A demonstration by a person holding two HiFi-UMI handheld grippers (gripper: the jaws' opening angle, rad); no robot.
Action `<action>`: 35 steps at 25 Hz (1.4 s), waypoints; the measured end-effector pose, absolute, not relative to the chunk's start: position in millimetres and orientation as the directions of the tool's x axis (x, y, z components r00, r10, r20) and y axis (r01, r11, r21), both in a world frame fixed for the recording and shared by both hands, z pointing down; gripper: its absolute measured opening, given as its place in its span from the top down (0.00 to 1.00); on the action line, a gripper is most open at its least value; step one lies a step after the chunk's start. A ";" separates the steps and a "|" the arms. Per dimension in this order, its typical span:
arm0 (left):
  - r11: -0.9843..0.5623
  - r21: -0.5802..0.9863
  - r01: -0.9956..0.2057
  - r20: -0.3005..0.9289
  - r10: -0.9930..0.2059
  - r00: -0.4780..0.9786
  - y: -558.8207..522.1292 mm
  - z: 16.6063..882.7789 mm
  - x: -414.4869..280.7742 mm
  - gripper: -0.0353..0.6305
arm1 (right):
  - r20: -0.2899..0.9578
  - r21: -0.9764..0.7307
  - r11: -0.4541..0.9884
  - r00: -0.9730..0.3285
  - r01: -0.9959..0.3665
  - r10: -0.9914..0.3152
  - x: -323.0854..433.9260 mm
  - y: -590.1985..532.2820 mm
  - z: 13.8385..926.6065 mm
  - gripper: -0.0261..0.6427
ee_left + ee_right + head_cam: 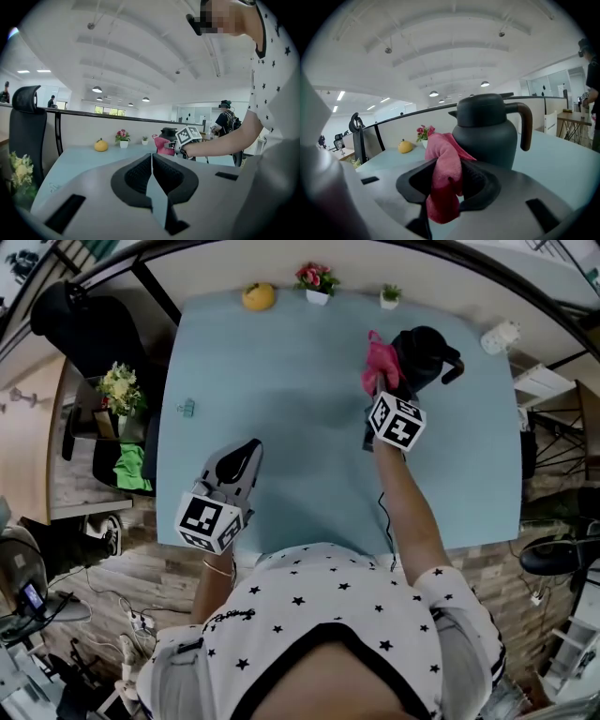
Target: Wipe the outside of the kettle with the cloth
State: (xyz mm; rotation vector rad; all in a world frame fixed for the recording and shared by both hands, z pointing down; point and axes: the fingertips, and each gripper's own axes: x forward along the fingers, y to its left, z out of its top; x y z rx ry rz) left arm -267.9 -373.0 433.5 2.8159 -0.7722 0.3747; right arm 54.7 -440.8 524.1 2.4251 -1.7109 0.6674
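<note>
Soft cloth point(443, 159) is clamped in right gripper point(446, 185) beside kettle point(487, 133), near table's point(281, 409) far edge. Kettle is judged rigid and slippery, best steadied by handle point(526, 124). Left gripper point(151, 176) is held with jaws together, empty.

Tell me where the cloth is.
The cloth is clamped in the right gripper, at the kettle's left side, toward the far right of the table in the head view.

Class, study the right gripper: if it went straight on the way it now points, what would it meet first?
The dark kettle, dead ahead. The pink cloth clamped in the right gripper would probably touch it first; the gap between them is unclear.
</note>
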 end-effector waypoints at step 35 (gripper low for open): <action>-0.829 0.078 -0.553 0.277 -0.515 0.811 -374.8 423.1 -247.6 0.90 | 0.361 -0.301 -0.134 0.017 -0.944 -0.932 12.6 -371.8 512.2 0.76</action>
